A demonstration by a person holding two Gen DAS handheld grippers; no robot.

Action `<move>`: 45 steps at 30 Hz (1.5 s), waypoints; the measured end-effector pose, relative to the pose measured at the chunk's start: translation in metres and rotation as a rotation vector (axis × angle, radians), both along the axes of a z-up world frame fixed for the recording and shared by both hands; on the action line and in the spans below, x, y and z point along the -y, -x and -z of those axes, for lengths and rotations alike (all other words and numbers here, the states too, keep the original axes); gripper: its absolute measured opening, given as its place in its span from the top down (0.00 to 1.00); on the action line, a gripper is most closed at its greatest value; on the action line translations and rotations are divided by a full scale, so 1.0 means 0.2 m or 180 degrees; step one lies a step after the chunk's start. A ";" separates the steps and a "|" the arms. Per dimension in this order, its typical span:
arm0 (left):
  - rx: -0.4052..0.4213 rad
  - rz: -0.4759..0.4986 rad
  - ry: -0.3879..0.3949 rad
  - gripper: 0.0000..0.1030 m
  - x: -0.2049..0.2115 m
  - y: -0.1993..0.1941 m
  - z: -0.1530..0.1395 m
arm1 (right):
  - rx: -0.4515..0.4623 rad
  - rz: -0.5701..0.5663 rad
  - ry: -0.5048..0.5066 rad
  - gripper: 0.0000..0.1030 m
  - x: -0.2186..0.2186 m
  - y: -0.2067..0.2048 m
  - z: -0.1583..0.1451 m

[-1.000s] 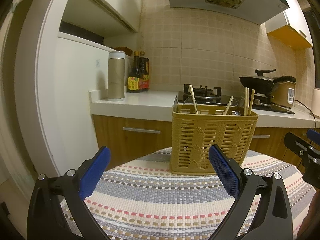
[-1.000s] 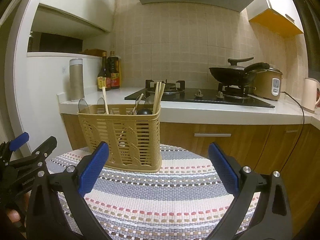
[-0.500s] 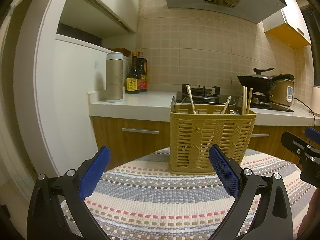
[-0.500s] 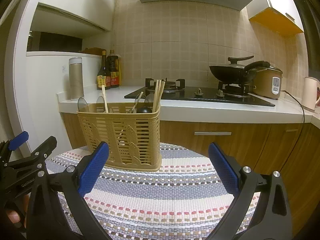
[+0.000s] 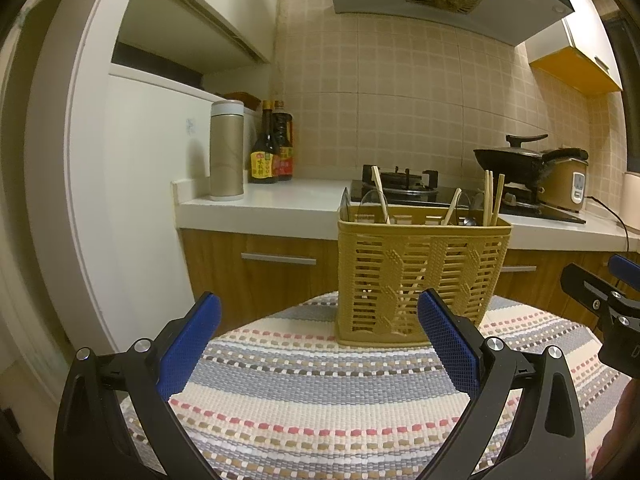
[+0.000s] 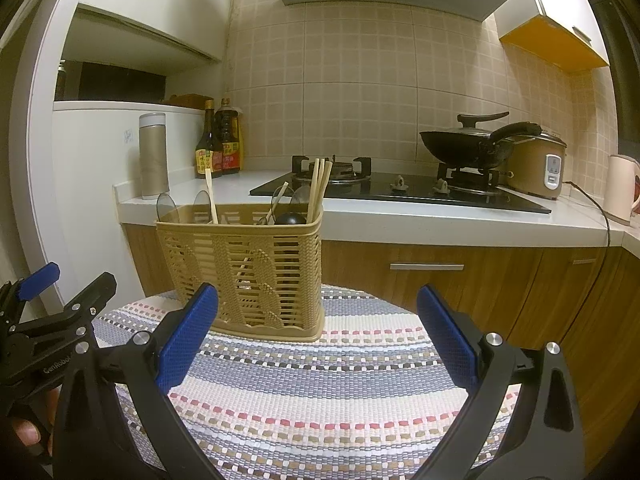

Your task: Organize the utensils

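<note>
From the left wrist view, the left claw is spread wide with nothing between its blue pads, poised low over a round table covered in a striped woven cloth. The tan slatted utensil basket stands upright on the far part of the table, just beyond the right pad, with chopsticks and spoons rising from it. The right claw shows at the right edge. From the right wrist view, the right claw is likewise spread wide and empty, and the basket stands beyond its left pad. The chopsticks lean in the basket's right part, a dark ladle beside them. The left claw shows at the left edge, a fingertip beneath it.
</note>
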State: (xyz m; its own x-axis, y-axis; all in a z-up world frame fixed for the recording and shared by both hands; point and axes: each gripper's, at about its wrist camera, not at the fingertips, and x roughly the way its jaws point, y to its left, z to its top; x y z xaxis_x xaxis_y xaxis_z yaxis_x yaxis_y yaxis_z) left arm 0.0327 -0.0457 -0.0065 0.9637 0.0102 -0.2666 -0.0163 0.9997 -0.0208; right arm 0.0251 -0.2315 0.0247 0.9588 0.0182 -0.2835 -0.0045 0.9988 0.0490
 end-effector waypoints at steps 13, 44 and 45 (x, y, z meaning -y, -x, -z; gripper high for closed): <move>-0.0049 0.0026 0.0004 0.07 0.01 -0.01 0.00 | -0.0017 -0.0031 0.0017 0.08 0.00 0.00 0.01; -0.0060 0.0012 0.0057 0.07 -0.02 -0.01 0.00 | -0.0039 -0.0081 0.0036 0.08 0.00 -0.01 0.02; -0.0057 0.0012 0.0052 0.07 -0.01 -0.01 0.00 | -0.0040 -0.0078 0.0038 0.08 0.00 -0.01 0.02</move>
